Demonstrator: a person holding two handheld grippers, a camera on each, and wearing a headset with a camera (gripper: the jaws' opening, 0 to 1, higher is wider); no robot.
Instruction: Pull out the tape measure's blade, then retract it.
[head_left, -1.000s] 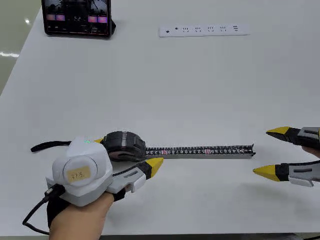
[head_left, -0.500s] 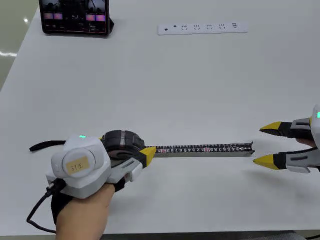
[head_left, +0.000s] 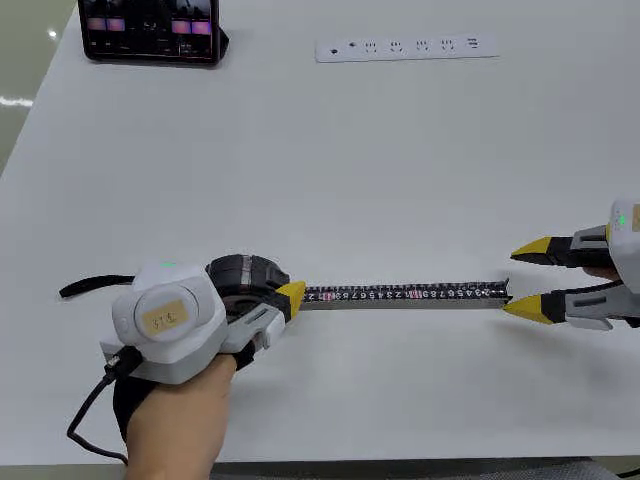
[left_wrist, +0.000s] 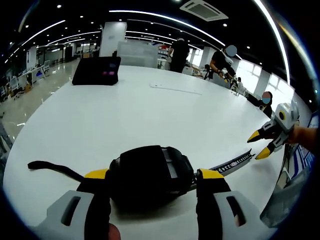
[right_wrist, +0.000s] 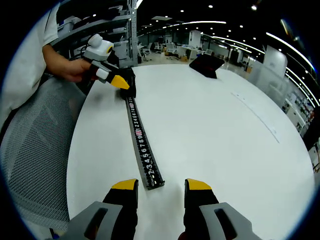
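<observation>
My left gripper (left_wrist: 153, 175) is clenched on the tape measure's case (head_left: 240, 278) on the white table (head_left: 350, 160). The blade (head_left: 405, 294) lies extended rightward. My right gripper (head_left: 517, 279) is released, its tips just beside the blade's end.

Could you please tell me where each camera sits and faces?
Head view: headset, looking down at the table; left gripper, right gripper, a hand show.
Left gripper view: rides left gripper, faces the right gripper; jaws clamp the tape measure.
Right gripper view: rides right gripper, faces back along the blade; jaws open.
Shared: the blade.
</observation>
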